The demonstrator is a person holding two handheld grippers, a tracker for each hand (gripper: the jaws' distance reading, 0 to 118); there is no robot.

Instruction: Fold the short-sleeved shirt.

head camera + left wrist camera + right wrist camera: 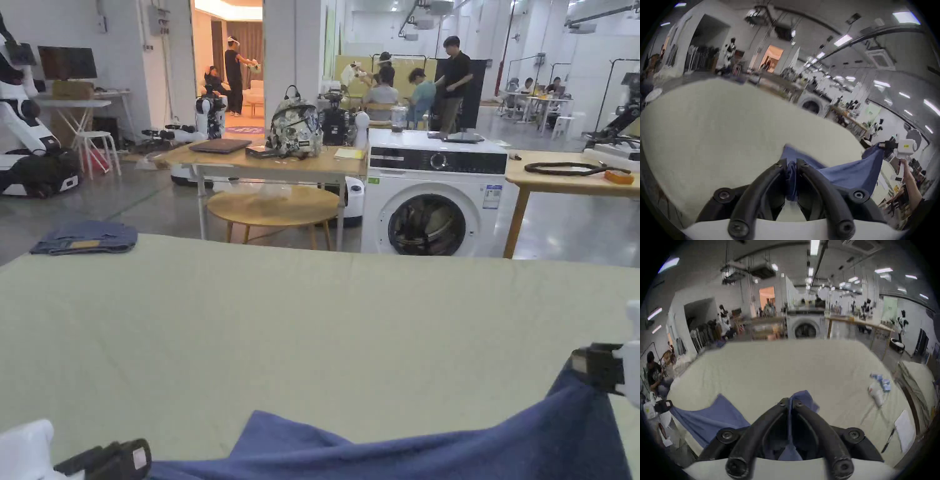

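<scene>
With both grippers up over the near edge of the table (312, 325), the blue shirt (437, 447) hangs stretched between them. Left gripper (791, 162) jaws are closed, pinching a bunched shirt edge; right gripper (791, 402) jaws are closed on the opposite edge, fabric sandwiched between the tips.

Bright, even light from long white ceiling strip lamps (814, 247) fills the hall, casting only faint shadows on the pale green cloth-covered table (312, 337). A warm orange-lit doorway (773, 56) glows at the back. Both gripper views are fisheye-curved with black vignetted corners and smeared by motion blur; the head view is sharp, with sheen on the grey polished floor (562, 231).
</scene>
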